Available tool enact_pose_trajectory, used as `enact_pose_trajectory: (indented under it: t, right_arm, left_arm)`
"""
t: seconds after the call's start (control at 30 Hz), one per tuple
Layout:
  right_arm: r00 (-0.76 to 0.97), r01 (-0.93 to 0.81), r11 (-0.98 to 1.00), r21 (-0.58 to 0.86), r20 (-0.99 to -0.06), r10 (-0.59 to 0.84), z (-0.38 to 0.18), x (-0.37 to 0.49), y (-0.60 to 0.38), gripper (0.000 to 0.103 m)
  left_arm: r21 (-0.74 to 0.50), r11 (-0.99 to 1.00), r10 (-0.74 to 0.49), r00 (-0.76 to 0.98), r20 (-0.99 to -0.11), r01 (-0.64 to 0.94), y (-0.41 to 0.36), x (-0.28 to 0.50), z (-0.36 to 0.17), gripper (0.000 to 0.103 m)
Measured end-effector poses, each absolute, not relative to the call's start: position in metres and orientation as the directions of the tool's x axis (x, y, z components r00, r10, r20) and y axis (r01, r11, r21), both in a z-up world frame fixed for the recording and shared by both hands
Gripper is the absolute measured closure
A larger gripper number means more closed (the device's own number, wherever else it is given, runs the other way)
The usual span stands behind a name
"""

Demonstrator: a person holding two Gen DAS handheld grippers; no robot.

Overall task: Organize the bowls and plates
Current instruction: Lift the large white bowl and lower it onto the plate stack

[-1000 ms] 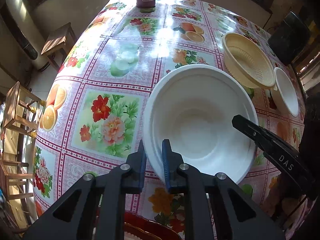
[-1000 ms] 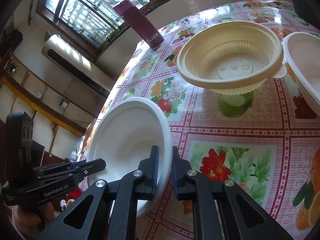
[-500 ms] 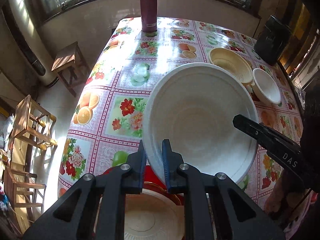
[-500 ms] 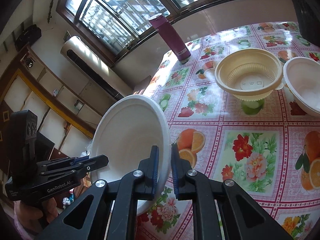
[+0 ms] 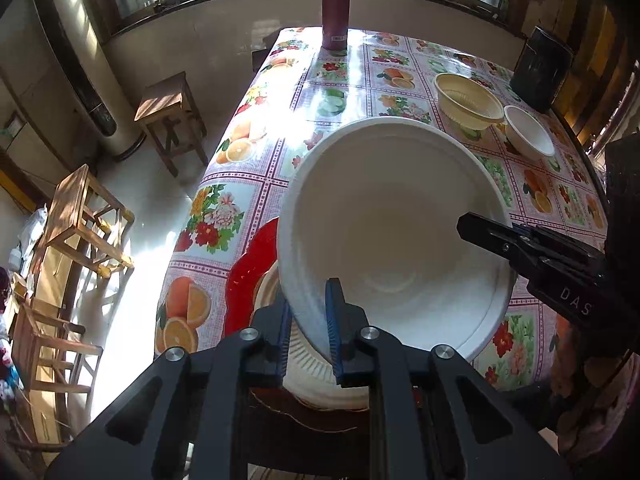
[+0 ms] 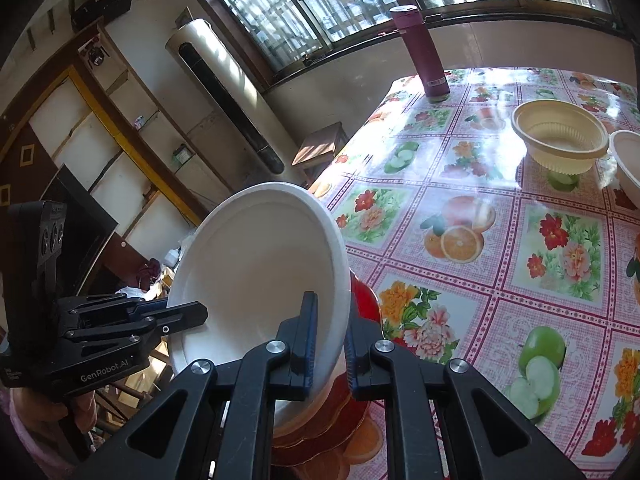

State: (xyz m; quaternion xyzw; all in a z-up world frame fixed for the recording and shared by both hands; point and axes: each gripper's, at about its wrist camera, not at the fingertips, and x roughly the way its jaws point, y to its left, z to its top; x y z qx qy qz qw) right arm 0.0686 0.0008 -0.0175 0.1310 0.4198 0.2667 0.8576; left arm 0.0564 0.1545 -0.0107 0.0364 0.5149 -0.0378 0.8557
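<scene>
Both my claws, left gripper (image 5: 306, 322) and right gripper (image 6: 328, 340), are clamped on opposite rims of the large white plate (image 5: 394, 236), held tilted above the plate stack (image 5: 316, 376). Unsorted: cream bowl (image 5: 468, 98), small white bowl (image 5: 528, 138).

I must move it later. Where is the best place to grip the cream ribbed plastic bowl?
Grip the cream ribbed plastic bowl at its thin flared rim, on the near side, coming from above. It stands upright and open, so one finger can go inside and one outside the wall.
</scene>
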Motion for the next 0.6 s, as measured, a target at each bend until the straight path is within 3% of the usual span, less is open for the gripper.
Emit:
enact_pose_trajectory:
  t: [0.3,0.5,0.53,0.57,0.6]
  right_arm:
    - [0.486,-0.398,0.853,0.338,-0.711,0.509,-0.042,0.053,0.038,0.091]
    - [0.512,-0.433,0.860,0.271,-0.711,0.482,-0.041,0.045,0.050,0.085]
    - [0.511,-0.442,0.854,0.273,-0.706,0.490,-0.039,0.044,0.050,0.077]
    - [0.514,-0.448,0.850,0.276,-0.699,0.497,-0.037,0.043,0.049,0.058]
    - [0.524,-0.451,0.849,0.273,-0.689,0.500,-0.034,0.041,0.048,0.049]
  left_arm:
    - [-0.030,0.999,-0.044,0.406,-0.913,0.042,0.176,0.038,-0.053,0.087]
    - [-0.042,0.999,-0.050,0.421,-0.906,0.027,0.181,0.032,-0.054,0.085]
    - [-0.058,0.998,-0.065,0.418,-0.906,0.029,0.182,0.031,-0.054,0.084]
    - [-0.077,0.997,-0.081,0.417,-0.905,0.026,0.184,0.030,-0.054,0.078]
    - [-0.090,0.996,-0.089,0.423,-0.902,0.017,0.185,0.028,-0.052,0.058]
